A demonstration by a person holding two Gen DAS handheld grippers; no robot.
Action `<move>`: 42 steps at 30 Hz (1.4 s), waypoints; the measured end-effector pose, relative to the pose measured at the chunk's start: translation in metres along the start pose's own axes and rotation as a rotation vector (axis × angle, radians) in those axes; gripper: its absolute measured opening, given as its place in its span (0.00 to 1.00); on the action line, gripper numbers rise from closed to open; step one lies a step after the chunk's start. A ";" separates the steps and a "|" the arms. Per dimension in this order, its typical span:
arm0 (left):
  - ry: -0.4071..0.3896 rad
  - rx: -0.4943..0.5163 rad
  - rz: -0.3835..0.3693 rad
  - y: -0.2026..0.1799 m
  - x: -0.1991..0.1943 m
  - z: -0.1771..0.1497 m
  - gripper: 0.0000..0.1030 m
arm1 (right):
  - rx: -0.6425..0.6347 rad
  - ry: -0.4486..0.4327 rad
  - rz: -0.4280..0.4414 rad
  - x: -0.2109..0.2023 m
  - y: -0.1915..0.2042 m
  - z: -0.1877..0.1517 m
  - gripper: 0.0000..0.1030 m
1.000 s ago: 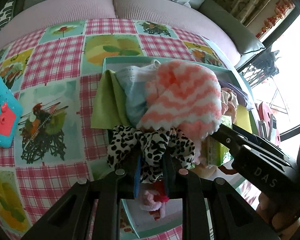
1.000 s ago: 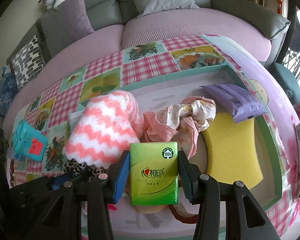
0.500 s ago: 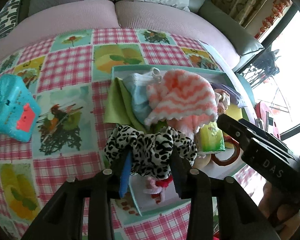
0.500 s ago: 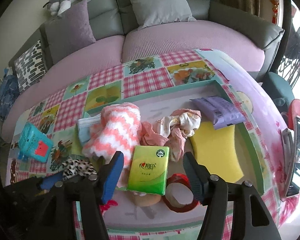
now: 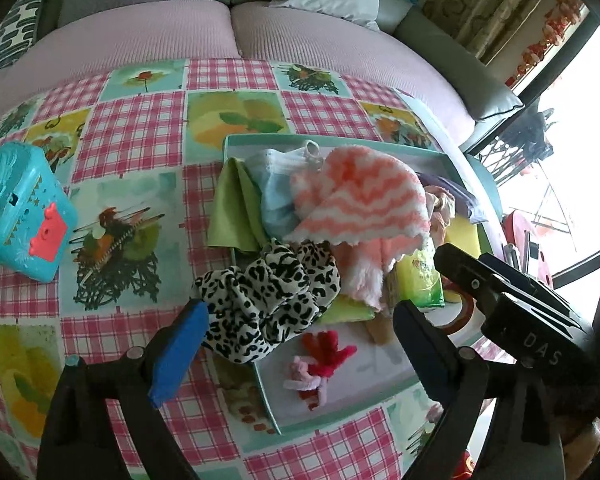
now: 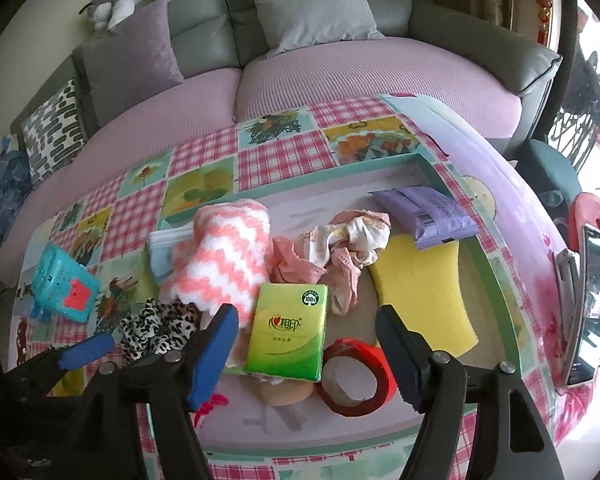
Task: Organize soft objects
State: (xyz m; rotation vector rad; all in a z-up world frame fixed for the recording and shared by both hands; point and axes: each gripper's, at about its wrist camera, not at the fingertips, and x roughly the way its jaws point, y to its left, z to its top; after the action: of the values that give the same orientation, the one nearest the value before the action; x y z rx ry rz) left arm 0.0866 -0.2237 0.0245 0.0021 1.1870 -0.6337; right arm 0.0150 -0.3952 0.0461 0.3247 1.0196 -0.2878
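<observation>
Both of my tools have just been opening, and each has let go of what it pinched a second ago. My left tool (image 5: 300,334) now stands spread wide, its blue pads clear of the leopard-print scrunchie (image 5: 270,300), which lies free at the near left edge of the shallow green-rimmed tray (image 5: 268,404), partly over the rim. My right tool (image 6: 306,348) is also spread, and the green tissue pack (image 6: 288,332) lies flat in the tray between its pads without touching them.

Behind the scrunchie, a pink-and-white zigzag fluffy cloth (image 5: 360,200) rests on a pale blue cloth (image 5: 274,196) and a green cloth (image 5: 236,212). In the right view, a crumpled pink garment (image 6: 340,248), a yellow sponge (image 6: 424,284), a purple packet (image 6: 424,210) and a red tape roll (image 6: 356,376) share the tray. On the checked tabletop (image 5: 136,128) to the left sits a turquoise box (image 5: 20,208).
</observation>
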 end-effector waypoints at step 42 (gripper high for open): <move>-0.066 -0.199 0.598 0.107 -0.075 -0.113 0.91 | -0.244 0.030 -0.032 -0.023 0.078 -0.099 1.00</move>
State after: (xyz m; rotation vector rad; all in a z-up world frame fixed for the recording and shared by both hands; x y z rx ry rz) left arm 0.0225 -0.0640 0.0101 0.1617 1.1079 0.0101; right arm -0.0441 -0.2831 0.0282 0.0919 1.0773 -0.1848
